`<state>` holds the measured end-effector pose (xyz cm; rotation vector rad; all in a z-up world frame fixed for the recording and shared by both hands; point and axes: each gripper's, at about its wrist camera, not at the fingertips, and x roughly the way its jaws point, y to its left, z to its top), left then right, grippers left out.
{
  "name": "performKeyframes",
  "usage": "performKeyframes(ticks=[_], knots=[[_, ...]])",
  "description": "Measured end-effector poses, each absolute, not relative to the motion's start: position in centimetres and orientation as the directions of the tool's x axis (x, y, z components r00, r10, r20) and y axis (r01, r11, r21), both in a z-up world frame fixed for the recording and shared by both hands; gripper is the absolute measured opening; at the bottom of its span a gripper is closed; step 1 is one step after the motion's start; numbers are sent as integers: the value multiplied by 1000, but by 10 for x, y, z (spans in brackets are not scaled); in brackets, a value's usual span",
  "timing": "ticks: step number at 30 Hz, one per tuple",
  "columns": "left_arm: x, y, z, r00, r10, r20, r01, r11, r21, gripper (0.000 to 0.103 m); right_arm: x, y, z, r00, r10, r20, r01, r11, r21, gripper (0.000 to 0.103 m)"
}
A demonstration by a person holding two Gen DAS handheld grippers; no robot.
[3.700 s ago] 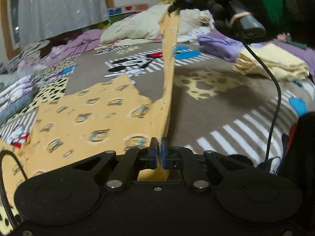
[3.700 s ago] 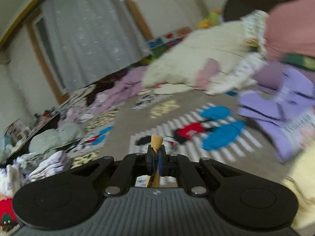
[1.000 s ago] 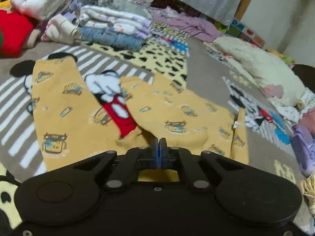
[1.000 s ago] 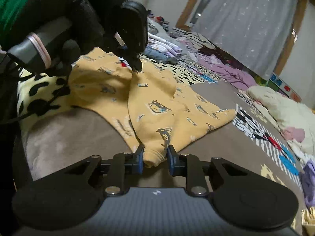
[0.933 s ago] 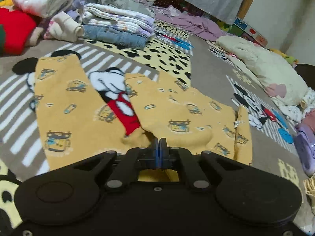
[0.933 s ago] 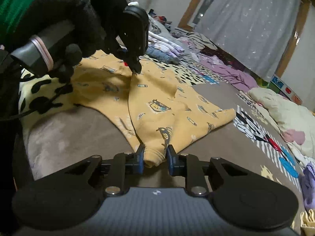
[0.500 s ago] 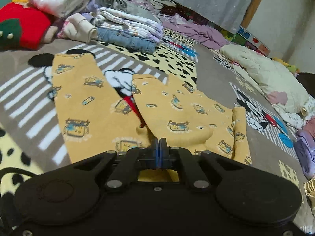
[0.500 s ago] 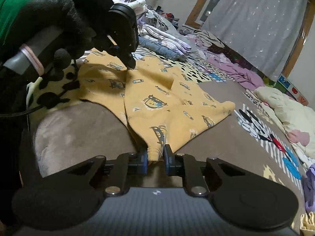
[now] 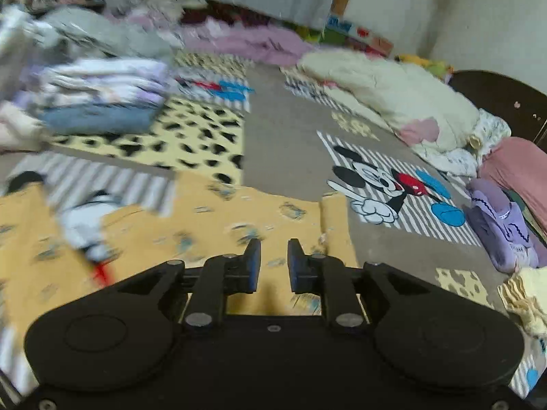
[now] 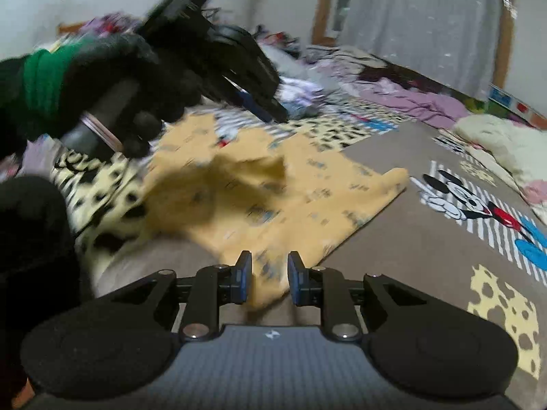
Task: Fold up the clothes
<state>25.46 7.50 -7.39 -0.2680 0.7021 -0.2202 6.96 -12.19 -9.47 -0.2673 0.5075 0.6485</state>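
Two grippers are up over the bed, and the yellow trousers lie spread on the cartoon-print blanket below them. My left gripper has just been opening: its blue pads stand parted with a clear gap, and nothing sits between them. The cloth lies flat beneath and beyond the tips, its right edge folded into a narrow strip just right of the fingers. The left half of that view is smeared, so the print on the fabric is hard to read.

From my right gripper the jaws have just been opening too. A corner of the trousers lies between the pads, closer to the left one; a gap shows on the right side, and I cannot tell if the left pad touches the cloth. The garment runs away from the fingers toward the far left, where the gloved left hand holds its tool above it, casting a shadow on the fabric.

Folded stacks sit at the far left, a cream quilt at the far right.
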Motion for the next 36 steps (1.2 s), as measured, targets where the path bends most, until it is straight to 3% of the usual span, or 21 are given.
performKeyframes(ticks=[6, 11, 19, 22, 23, 26, 33, 36], knots=[[332, 33, -109, 646, -357, -675, 143, 925, -352, 14, 102, -119, -126, 629, 540, -559, -617, 785, 63, 23], [367, 14, -123, 613, -394, -685, 165, 911, -377, 14, 104, -127, -139, 607, 574, -549, -616, 777, 131, 23], [365, -29, -127, 641, -327, -694, 275, 942, -190, 14, 105, -131, -142, 602, 599, -528, -620, 767, 164, 23], [366, -32, -128, 643, -333, -690, 294, 939, -180, 13, 104, -131, -142, 603, 602, -524, -620, 766, 167, 23], [366, -33, -129, 648, -330, -687, 304, 938, -165, 3, 104, -131, -142, 603, 602, -523, -620, 766, 167, 23], [363, -35, -129, 660, -328, -676, 322, 936, -141, 1, 103, -129, -142, 608, 598, -522, -620, 768, 158, 23], [347, -1, -88, 781, -266, -565, 221, 964, -148, 0, 103, -129, -143, 611, 598, -518, -620, 769, 156, 23], [363, 7, -92, 748, -258, -611, 194, 966, -171, 2, 102, -129, -144, 612, 598, -518, -620, 769, 156, 23]])
